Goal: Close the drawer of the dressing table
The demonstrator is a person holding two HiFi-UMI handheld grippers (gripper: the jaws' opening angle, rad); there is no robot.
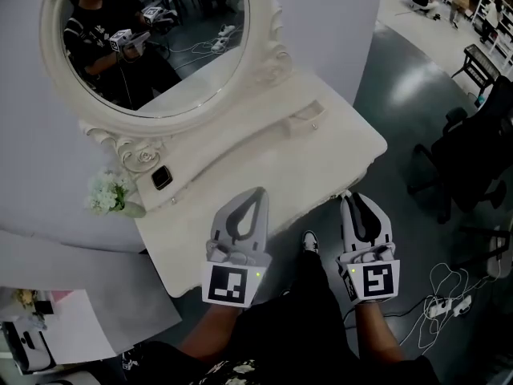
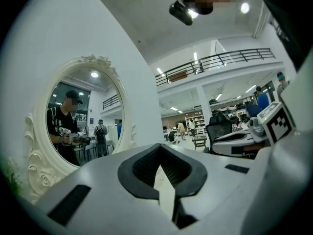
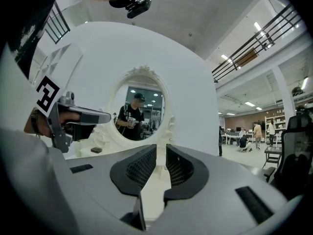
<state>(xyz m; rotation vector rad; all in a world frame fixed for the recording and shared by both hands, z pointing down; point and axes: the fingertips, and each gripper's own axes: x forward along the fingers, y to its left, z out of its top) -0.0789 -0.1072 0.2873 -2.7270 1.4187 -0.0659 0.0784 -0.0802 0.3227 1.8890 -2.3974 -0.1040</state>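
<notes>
The white dressing table (image 1: 321, 147) carries an oval mirror (image 1: 152, 38) at its back. Both grippers are at the table's front edge and point level toward it. My left gripper (image 1: 258, 191) reaches over the tabletop's edge; its jaws meet at the tip (image 2: 159, 146) with nothing between them. My right gripper (image 1: 349, 198) is at the table's right front corner, and a narrow empty gap shows between its jaws (image 3: 161, 148). The drawer front is hidden under the tabletop in the head view. The mirror (image 3: 139, 114) reflects the person holding both grippers.
White flowers (image 1: 108, 192) and a small dark box (image 1: 162, 177) sit at the table's left end. A low shelf with knobs (image 1: 309, 115) runs along the back. A black office chair (image 1: 473, 159) and floor cables (image 1: 449, 295) lie to the right.
</notes>
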